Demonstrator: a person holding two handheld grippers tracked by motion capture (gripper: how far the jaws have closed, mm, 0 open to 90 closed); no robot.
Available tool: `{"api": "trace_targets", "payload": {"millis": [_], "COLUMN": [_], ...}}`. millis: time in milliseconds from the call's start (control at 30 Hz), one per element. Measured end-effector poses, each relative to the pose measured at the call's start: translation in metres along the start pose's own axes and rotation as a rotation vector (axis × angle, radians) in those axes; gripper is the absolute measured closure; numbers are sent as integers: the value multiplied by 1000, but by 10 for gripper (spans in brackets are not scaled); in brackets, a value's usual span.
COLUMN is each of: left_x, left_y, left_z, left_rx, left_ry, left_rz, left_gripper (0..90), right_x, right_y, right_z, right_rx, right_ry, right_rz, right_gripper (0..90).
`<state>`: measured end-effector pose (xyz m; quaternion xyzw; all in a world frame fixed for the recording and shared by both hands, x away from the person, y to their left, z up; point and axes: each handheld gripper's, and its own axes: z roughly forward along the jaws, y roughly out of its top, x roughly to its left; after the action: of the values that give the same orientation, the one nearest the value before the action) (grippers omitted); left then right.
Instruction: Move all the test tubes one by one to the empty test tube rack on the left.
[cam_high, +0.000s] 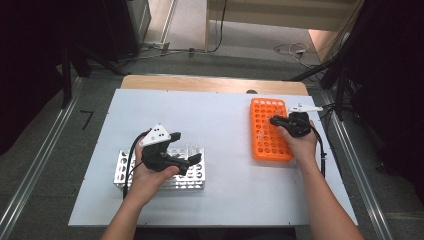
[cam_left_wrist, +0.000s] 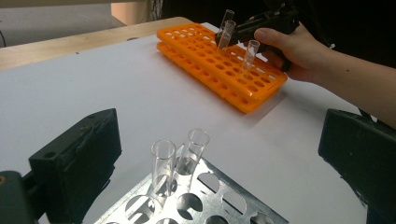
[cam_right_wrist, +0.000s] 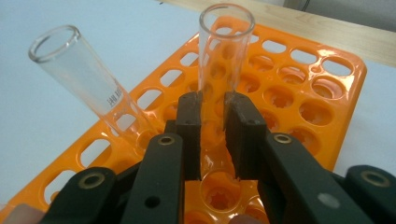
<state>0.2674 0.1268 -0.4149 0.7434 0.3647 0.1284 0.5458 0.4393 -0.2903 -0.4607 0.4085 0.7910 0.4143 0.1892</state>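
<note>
Where the high view looked down on the white table (cam_high: 220, 200), found the right gripper (cam_high: 274, 120) over the orange rack (cam_high: 270, 150) at the far right, jaws pointing left across its holes, with a clear tube faint between them; found the left gripper (cam_high: 196, 159) near the left, resting above the metal rack (cam_high: 122, 172), with glass tubes just beyond its jaws. Seen along the left gripper view, stood wide apart, the two black jaws, one at each lower corner, gripping nothing; below and between them lay the metal rack (cam_left_wrist: 224, 205), with two empty tubes (cam_left_wrist: 163, 165) upright side by side in adjacent holes. Farther off in the same view, lay the orange rack (cam_left_wrist: 205, 56), holding three tubes: one leaning free near the person's hand (cam_left_wrist: 294, 46), and among the other two, close to the right gripper (cam_left_wrist: 219, 38), the held tube (cam_left_wrist: 227, 33). Looking along the right gripper view, showed the right gripper (cam_right_wrist: 213, 135) clamped on the held tube (cam_right_wrist: 225, 51), pads pressing both sides of the glass low on its body, open mouth rising upright above the jaws, base over a hole of the orange rack (cam_right_wrist: 322, 88). Just left, leaned a second tube (cam_right_wrist: 88, 79), tilted away, seated in the rack, apart from the jaws, empty as well.
</note>
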Motion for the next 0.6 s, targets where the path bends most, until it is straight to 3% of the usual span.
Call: {"api": "trace_targets", "payload": {"millis": [367,600], "left_x": [-1,-3], "left_y": [0,0], "left_z": [1,2], "left_rx": [0,3], "left_ry": [0,3], "left_rz": [1,7], "left_gripper": [0,0], "right_x": [0,2], "right_y": [7,13], "right_z": [-18,-34], "right_rx": [-50,-84], "right_ry": [7,11], "right_rz": [26,16], "right_gripper": [743,743]}}
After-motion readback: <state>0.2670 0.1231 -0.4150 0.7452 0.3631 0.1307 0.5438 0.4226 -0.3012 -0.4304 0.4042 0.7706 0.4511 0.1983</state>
